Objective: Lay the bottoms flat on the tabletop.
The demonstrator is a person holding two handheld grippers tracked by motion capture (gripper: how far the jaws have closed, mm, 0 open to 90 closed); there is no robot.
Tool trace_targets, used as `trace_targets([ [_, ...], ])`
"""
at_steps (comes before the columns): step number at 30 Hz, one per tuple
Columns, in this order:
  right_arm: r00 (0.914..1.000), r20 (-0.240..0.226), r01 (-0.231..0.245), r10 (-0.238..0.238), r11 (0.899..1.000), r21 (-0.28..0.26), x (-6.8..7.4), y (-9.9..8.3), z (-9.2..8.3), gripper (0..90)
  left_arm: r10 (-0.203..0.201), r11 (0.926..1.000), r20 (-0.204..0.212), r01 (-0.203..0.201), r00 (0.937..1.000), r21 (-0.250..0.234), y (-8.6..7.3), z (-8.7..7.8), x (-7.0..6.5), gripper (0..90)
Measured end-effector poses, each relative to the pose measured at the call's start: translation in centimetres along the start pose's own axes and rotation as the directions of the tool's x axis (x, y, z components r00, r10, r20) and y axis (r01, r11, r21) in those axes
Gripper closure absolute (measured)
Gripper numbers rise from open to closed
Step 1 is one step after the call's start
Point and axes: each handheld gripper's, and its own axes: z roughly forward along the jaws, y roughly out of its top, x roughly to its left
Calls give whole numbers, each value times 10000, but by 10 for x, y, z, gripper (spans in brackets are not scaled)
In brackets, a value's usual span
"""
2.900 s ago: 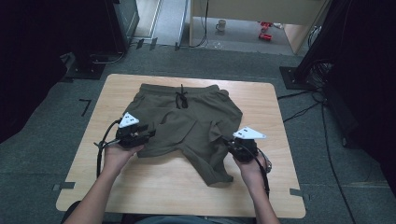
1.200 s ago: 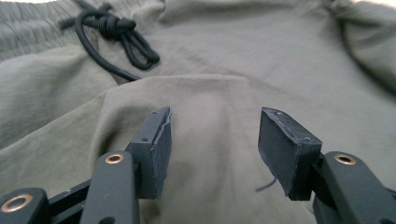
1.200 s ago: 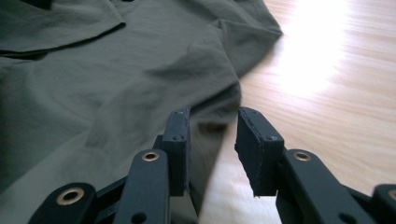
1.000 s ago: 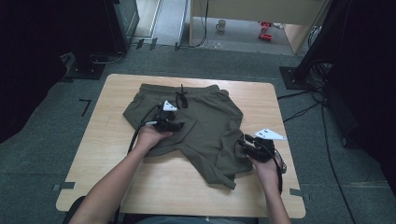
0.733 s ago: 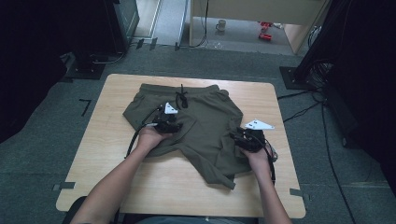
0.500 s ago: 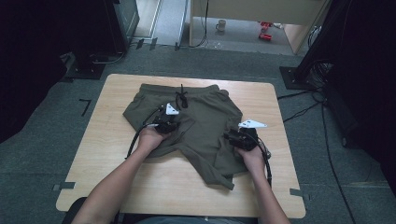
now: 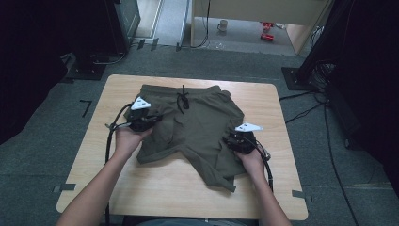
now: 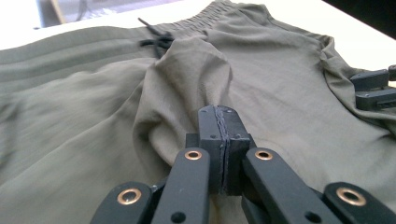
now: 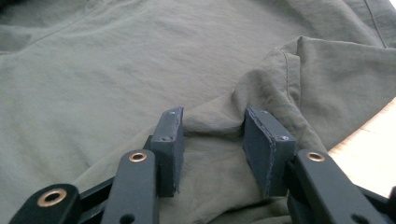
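A pair of olive-green drawstring shorts (image 7: 193, 127) lies spread across the middle of the wooden bench (image 7: 155, 188), waistband toward the far edge with its dark drawstring (image 7: 181, 100) knotted at the centre, and one leg running down toward the near right corner. The left gripper (image 8: 219, 149) sits over the left half of the garment, its fingers (image 8: 208, 140) pressed tight together on a pinch of cloth; the fabric rises from that pinch in a peaked fold toward the waistband, which suggests the cloth is being lifted there so that this side can be drawn or folded across. The right gripper (image 9: 219, 149) rests at the garment's right side, near the bench's right edge, its fingers (image 9: 264, 149) standing apart with a ridge of fabric and a hemmed edge bunched between them; I cannot tell whether the pads truly press on that ridge, though they appear to straddle it loosely, probably either to steady that side or to line up for a grip. In the high view both hands come in from the near edge, each wrapped around its tool, and the shorts still lie largely flat
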Motion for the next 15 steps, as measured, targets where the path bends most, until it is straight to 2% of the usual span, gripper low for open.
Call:
trace_targets([
  [4, 9996, 150, 253, -254, 9997, 35, 2, 0, 0, 573, -282, 9994, -358, 274, 9990, -223, -16, -30, 9, 895],
  [9, 9993, 139, 337, -338, 9994, 64, 1, 0, 0, 580, -795, 9962, -777, 764, 9938, -428, -35, -66, 21, 896],
  [15, 9987, 173, 484, -487, 9986, 202, 1, 2, 1, 584, -1214, 9922, -1149, 1174, 9859, -407, -59, -93, 29, 896],
])
